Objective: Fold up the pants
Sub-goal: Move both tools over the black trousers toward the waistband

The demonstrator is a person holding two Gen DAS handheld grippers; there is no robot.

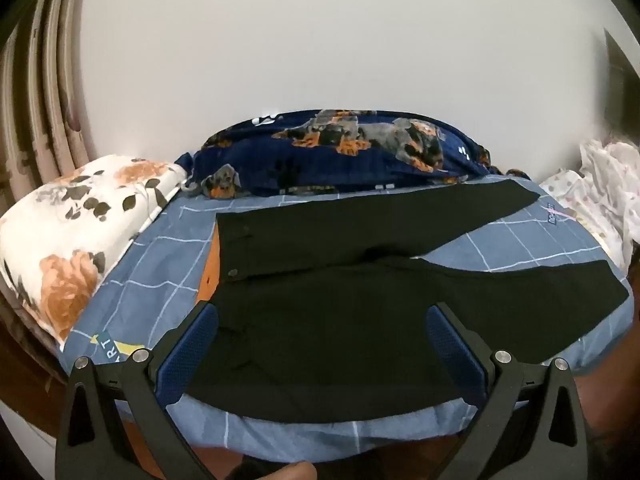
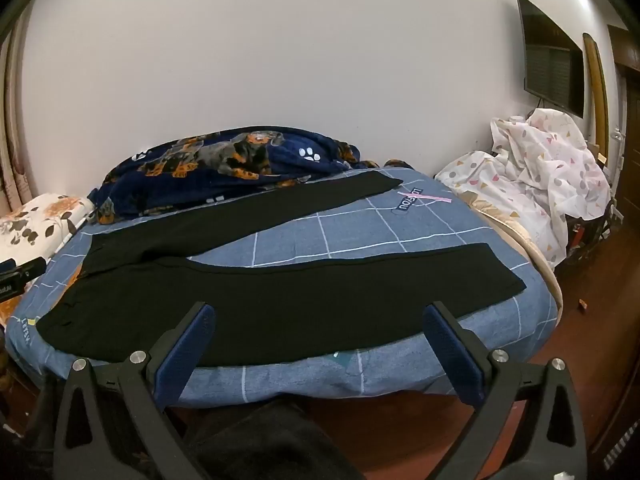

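Note:
Black pants (image 1: 320, 280) lie flat on a blue checked bed sheet (image 1: 160, 280), waist at the left, the two legs spread apart in a V towards the right. In the right wrist view the pants (image 2: 280, 292) show both legs, the near one along the bed's front edge. My left gripper (image 1: 322, 312) hovers wide open over the waist and seat part, nothing between its blue pads. My right gripper (image 2: 320, 312) hangs wide open above the near leg, apart from the cloth. The left gripper's tip (image 2: 20, 272) peeks in at the left edge.
A navy dog-print blanket (image 2: 224, 168) is bunched at the back of the bed. A floral pillow (image 1: 76, 224) lies at the left. A white patterned sheet (image 2: 540, 168) is heaped at the right, under a wall television (image 2: 554, 60). Reddish floor (image 2: 400, 432) runs below the bed's front edge.

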